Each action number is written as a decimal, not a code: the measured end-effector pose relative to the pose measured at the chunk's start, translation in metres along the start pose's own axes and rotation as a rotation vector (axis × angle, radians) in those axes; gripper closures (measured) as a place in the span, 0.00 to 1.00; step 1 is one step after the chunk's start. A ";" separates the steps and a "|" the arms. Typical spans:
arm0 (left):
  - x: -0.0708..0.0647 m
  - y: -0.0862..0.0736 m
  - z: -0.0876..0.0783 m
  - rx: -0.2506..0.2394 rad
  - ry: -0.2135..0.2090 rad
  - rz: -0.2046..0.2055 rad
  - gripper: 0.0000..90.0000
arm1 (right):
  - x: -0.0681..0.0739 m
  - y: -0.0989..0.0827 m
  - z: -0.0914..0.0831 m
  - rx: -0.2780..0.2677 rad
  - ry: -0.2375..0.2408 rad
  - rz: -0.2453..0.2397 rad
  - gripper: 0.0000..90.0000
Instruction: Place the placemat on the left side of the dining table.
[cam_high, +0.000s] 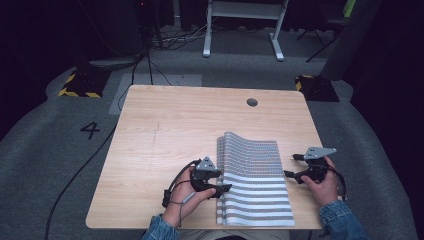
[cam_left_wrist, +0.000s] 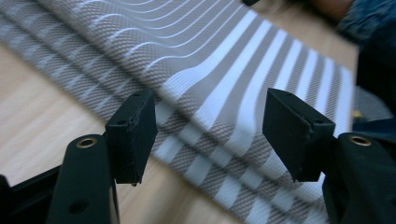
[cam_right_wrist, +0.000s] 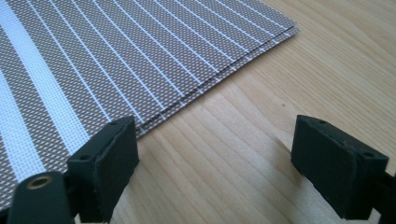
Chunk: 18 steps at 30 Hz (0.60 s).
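Thing: a folded grey cloth mat with white stripes (cam_high: 255, 180) lies flat on the pale wooden table (cam_high: 165, 130), on the near right part, close to the person's edge.
Layers: in the left claw view the folded grey cloth mat with white stripes (cam_left_wrist: 224, 88) shows several layers stacked like steps along its left side.
Far end: the far part of the mat lifts in a small hump; the rest lies flat.
Left claw (cam_high: 222, 189): it is released, with nothing in it. Its tips sit at the left edge of the mat, low over the stacked layers. In its own view, the left claw (cam_left_wrist: 210, 133) has its jaws wide apart with the striped edge between them, and I judge the pads do not press on it.
Right claw (cam_high: 292, 167): released too, holding nothing. It waits just beside the right edge of the mat. In its own view, the right claw (cam_right_wrist: 238, 163) is over bare wood, and the edge of the mat (cam_right_wrist: 116, 60) runs up to its left jaw.
Step now: I think the left claw is lining up to grab the left edge for another fold, or to unfold it.
Next move: go a bit lower, slip one jaw under the top layer only, then squeeze. The right claw may need to hold its side down so the mat does not slide.
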<state>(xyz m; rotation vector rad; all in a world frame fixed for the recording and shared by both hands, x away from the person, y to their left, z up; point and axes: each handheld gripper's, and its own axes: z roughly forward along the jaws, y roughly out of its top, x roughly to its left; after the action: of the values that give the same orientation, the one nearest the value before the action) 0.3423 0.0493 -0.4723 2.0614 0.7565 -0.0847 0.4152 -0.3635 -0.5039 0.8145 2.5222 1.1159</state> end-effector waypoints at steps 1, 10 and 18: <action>0.001 0.000 0.002 0.007 0.005 -0.002 0.37 | 0.001 0.000 0.001 0.001 0.006 -0.001 0.17; -0.006 0.006 0.013 0.052 0.060 0.060 0.39 | 0.005 0.003 0.003 0.002 0.018 -0.013 0.17; -0.005 0.008 0.039 0.107 0.046 0.043 0.41 | 0.005 0.003 0.003 0.003 0.018 -0.012 0.17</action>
<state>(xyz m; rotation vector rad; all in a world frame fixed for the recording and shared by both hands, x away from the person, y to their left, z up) 0.3512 0.0130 -0.4875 2.1866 0.7496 -0.0547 0.4142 -0.3571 -0.5038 0.7923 2.5404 1.1202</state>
